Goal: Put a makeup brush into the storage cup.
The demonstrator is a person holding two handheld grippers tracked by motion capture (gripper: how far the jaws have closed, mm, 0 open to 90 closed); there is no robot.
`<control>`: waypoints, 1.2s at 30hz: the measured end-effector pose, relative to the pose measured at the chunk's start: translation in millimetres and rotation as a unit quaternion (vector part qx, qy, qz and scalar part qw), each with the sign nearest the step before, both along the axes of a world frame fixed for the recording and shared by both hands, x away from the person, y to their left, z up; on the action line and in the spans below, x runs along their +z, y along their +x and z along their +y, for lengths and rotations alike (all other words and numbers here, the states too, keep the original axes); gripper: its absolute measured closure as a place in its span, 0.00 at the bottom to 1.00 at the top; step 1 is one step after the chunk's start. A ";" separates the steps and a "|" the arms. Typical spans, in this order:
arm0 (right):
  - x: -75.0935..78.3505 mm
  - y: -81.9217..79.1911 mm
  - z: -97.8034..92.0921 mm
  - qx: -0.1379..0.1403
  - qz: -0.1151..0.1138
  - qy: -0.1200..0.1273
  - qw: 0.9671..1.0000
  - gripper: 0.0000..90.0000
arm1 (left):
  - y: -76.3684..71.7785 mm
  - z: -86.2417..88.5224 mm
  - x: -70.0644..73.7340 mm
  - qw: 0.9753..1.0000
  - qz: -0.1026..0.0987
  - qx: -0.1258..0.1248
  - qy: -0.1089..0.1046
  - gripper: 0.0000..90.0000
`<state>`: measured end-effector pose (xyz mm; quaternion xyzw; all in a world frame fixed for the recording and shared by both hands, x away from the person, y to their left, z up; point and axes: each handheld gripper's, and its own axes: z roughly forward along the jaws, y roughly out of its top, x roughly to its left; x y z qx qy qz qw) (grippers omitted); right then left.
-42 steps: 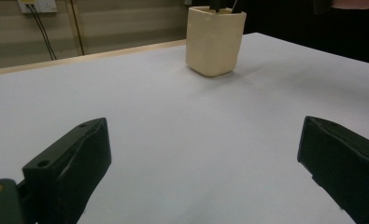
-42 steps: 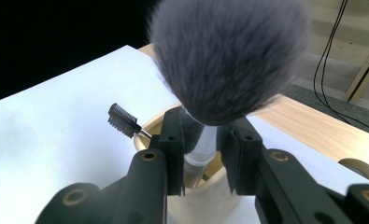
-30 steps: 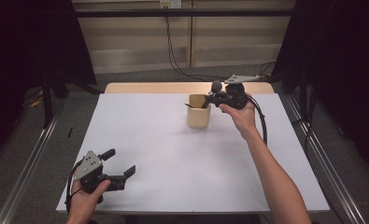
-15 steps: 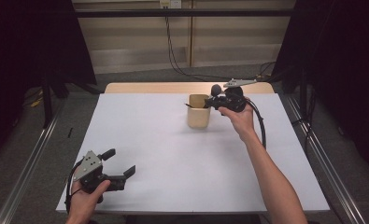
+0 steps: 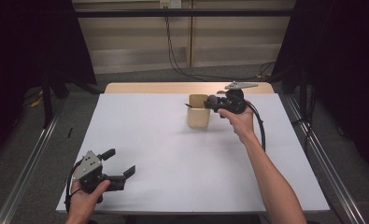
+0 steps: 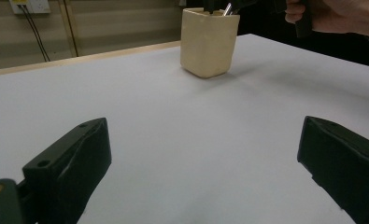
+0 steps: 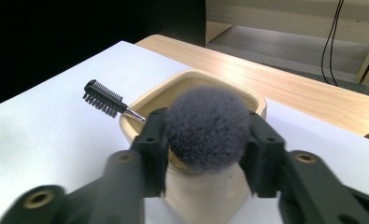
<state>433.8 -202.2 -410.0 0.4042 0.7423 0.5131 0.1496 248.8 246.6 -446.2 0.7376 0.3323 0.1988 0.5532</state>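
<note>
Can't see the makeup brush's (image 7: 205, 127) handle in the right gripper view, the fluffy head and the right tongs (image 7: 204, 140) cover it. The tongs' near parts are blurry too. The comb brush (image 7: 103, 99) has its lower stem hidden inside the cup (image 7: 140, 105). In the left gripper view the cup's (image 6: 208, 44) top is cut off by the edge, and so are the left tongs (image 6: 201, 175) at the bottom. From the high view, what's inside the cup (image 5: 197, 116) is too small to tell.

A white-topped table (image 5: 173, 140) with a wooden far edge is carrying a cream cup (image 5: 197, 112), standing upright near that edge.
</note>
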 end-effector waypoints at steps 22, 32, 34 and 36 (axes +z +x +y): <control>-2.6 -20.6 -6.7 -0.025 -0.038 0.022 0.999 0.00 | 3.2 1.7 -0.3 1.000 0.002 0.008 -0.003 0.03; -2.5 -35.2 -15.9 -0.040 -0.053 0.032 0.997 0.01 | 2.7 5.2 -1.4 1.000 0.005 0.012 -0.004 0.03; -2.3 -37.7 -16.0 -0.048 -0.048 0.023 0.997 0.02 | 2.9 5.0 -1.2 1.000 0.003 0.014 0.001 0.03; -2.7 -40.7 -17.6 -0.047 -0.049 0.023 0.997 0.01 | 2.6 4.3 -0.4 1.000 0.001 0.015 -0.001 0.04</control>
